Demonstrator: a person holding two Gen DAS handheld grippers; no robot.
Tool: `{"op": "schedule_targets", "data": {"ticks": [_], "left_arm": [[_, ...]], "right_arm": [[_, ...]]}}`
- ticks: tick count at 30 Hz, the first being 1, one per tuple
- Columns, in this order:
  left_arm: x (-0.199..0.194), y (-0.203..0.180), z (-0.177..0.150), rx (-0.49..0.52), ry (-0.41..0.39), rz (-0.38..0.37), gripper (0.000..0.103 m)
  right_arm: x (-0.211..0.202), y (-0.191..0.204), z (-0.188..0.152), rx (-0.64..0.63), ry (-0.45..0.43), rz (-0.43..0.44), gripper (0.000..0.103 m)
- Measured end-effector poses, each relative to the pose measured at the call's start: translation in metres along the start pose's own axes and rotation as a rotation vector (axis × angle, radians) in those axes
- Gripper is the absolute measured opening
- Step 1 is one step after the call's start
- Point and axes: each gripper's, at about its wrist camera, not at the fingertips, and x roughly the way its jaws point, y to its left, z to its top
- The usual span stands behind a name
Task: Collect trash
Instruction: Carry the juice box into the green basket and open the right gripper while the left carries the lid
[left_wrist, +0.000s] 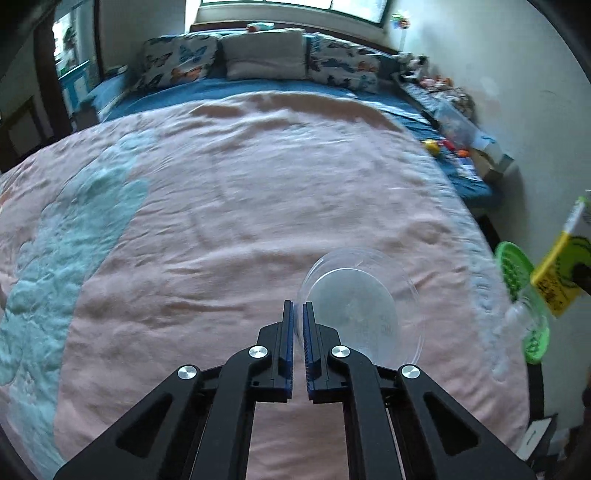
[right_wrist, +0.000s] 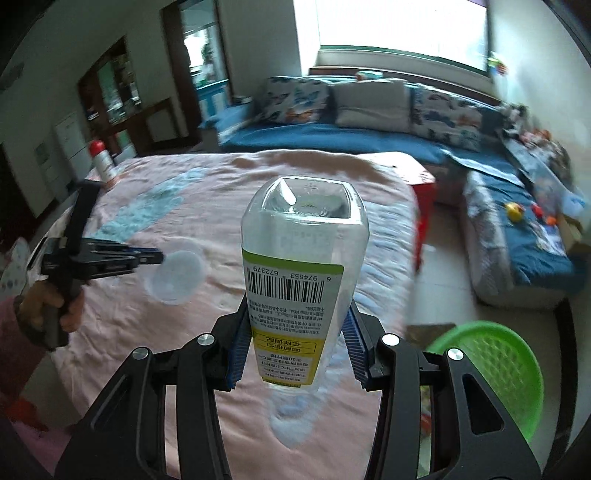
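My left tongs (left_wrist: 298, 303) pinch the clear cup's (left_wrist: 360, 308) rim above the pink bed (left_wrist: 229, 206) — right tongs (right_wrist: 295, 321) hold the plastic bottle (right_wrist: 301, 273), green basket (right_wrist: 491, 365) beside the bed.

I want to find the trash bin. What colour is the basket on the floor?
The basket is bright green, seen best in the right wrist view.

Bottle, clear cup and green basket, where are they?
bottle (right_wrist: 295, 280): right wrist view, on its barcode label, held in the right claw.
clear cup (left_wrist: 364, 308): left wrist view, on its round base.
green basket (right_wrist: 495, 365): right wrist view, on its mesh inside.
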Motion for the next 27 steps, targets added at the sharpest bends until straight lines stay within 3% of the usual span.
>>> {"op": "schedule_targets", "data": {"ticks": [12, 22, 27], "left_arm": [[-0.015, -0.09, 0.007, 0.123, -0.015, -0.148, 0.005], [-0.014, -0.153, 0.01, 0.224, -0.008, -0.185, 0.005], [-0.007, -0.175, 0.009, 0.265, 0.003, -0.196, 0.005]], "right_arm": [[-0.038, -0.111, -0.064, 0.243, 0.026, -0.274, 0.046], [-0.025, -0.152, -0.11, 0.386, 0.07, -0.331, 0.046], [-0.028, -0.169, -0.124, 0.443, 0.073, -0.315, 0.046]]}}
